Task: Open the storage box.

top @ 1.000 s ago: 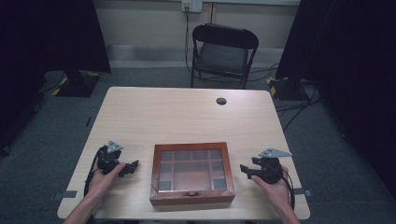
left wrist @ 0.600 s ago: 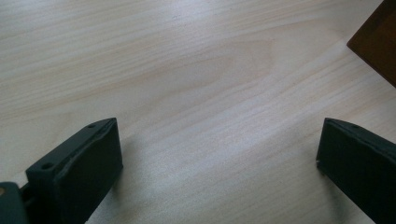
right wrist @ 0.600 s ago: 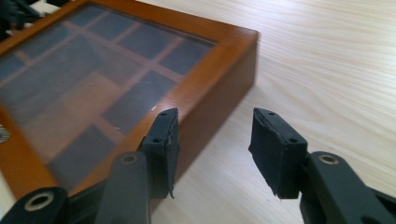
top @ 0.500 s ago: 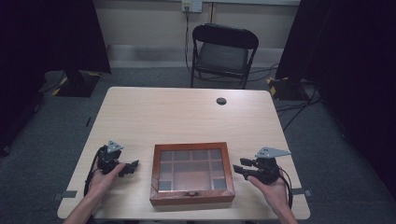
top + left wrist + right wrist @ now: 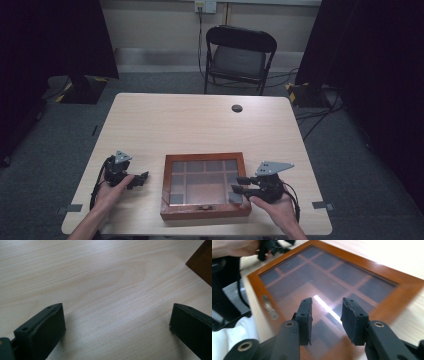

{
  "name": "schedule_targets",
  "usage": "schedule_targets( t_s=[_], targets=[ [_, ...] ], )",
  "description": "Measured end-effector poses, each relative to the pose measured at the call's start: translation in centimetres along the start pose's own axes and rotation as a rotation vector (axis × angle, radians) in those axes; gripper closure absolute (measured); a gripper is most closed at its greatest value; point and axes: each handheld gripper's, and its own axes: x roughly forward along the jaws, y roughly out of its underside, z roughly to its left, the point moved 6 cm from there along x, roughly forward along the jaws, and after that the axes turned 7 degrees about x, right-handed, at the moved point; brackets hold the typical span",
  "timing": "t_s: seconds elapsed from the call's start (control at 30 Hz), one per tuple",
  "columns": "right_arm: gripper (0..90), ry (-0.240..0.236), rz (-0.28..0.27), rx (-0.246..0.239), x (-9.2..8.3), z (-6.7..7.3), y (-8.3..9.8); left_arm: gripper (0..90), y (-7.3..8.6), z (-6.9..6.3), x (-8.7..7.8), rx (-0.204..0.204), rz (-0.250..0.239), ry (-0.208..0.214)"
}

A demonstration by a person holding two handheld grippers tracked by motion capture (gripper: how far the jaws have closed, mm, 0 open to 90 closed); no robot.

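Your right gripper (image 5: 239,184) has slid in from the side since a second ago and now hangs over the right edge of the glass lid, while your left gripper (image 5: 141,178) sits where it was.

The pale wooden surface (image 5: 200,125) carries one main thing: a wooden display box (image 5: 205,185) with a glass-paned lid, lying flat near your edge, between your two hands. Through the glass you can see a grid of compartments; what they hold I cannot tell. A small metal clasp (image 5: 270,307) sits on the front rail nearest you.

Judge the box stiff and fairly heavy, its pane fragile and slick. Take hold on the wooden frame or at the clasp, never on the glass.

Your right gripper's jaws stand partly apart, holding nothing, just above the pane. Your left gripper rests well clear to the box's left, spread wide over bare wood.
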Motion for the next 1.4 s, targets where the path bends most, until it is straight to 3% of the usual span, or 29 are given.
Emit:
schedule_targets(
  t_s=[0.2, 0.73, 1.03, 1.4],
  targets=[
    [65.2, -0.059, 0.017, -0.048, 1.3, 2.0, -0.5, 0.0, 0.0, 0.0, 0.0, 0.001, 0.000, 0.000],
    [73.3, -0.184, 0.059, -0.090, 4.2, 5.8, -0.6, 0.0, 0.0, 0.0, 0.0, 0.000, 0.000, -0.001],
    [75.7, -0.222, 0.105, -0.106, 5.4, 6.5, 0.4, 0.0, 0.0, 0.0, 0.0, 0.000, 0.000, 0.000],
    [79.3, -0.226, 0.132, -0.116, 5.8, 6.5, 1.2, 0.0, 0.0, 0.0, 0.0, 0.000, 0.000, 0.000]
  ],
)
